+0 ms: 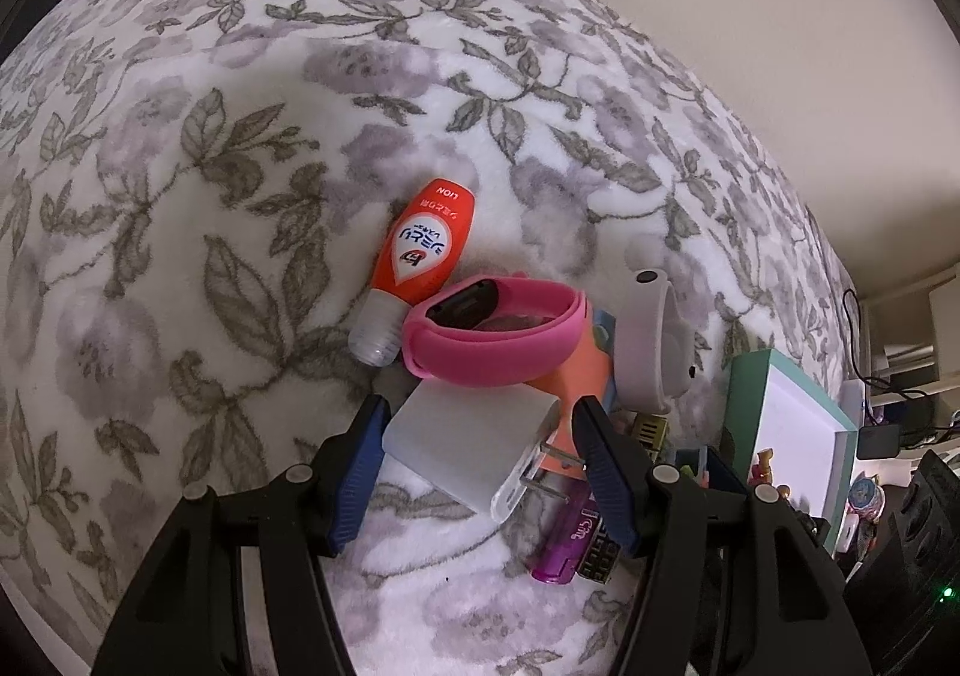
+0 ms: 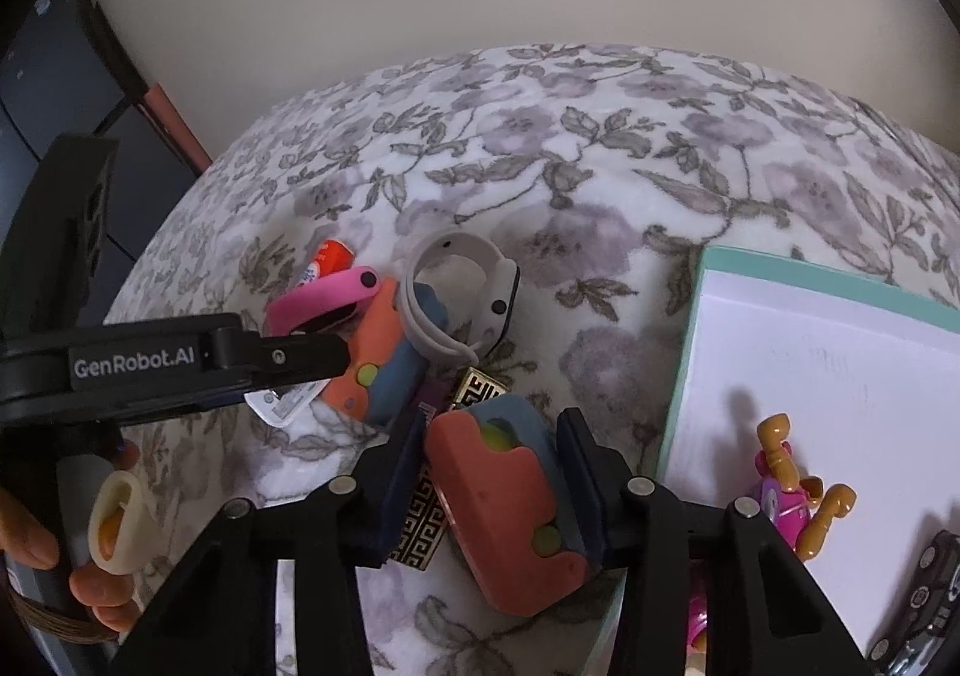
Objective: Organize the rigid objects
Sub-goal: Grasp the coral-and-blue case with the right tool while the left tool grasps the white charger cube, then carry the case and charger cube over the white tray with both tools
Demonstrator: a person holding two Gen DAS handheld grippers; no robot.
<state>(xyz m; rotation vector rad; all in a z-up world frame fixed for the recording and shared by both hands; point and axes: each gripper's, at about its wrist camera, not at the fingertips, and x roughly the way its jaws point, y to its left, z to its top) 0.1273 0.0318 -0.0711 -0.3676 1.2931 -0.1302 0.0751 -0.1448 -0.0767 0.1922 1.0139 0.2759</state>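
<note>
In the left wrist view my left gripper (image 1: 477, 430) is shut on a white plug adapter (image 1: 462, 445), held over the floral blanket (image 1: 240, 166). Beyond it lie an orange bottle (image 1: 423, 250), a pink wristband (image 1: 498, 328) and a grey watch (image 1: 651, 340). In the right wrist view my right gripper (image 2: 492, 454) is shut on an orange-and-blue block (image 2: 510, 508). A second orange-and-blue block (image 2: 378, 358), the pink wristband (image 2: 324, 304) and the grey watch (image 2: 462, 292) lie ahead. The left gripper (image 2: 300, 370) reaches in from the left.
A white tray with a teal rim (image 2: 840, 406) lies to the right, holding a toy figure (image 2: 792, 490) and a dark toy car (image 2: 930, 604). A purple lighter (image 1: 564, 544) and a gold patterned piece (image 2: 420, 520) lie on the blanket. A wall stands behind the bed.
</note>
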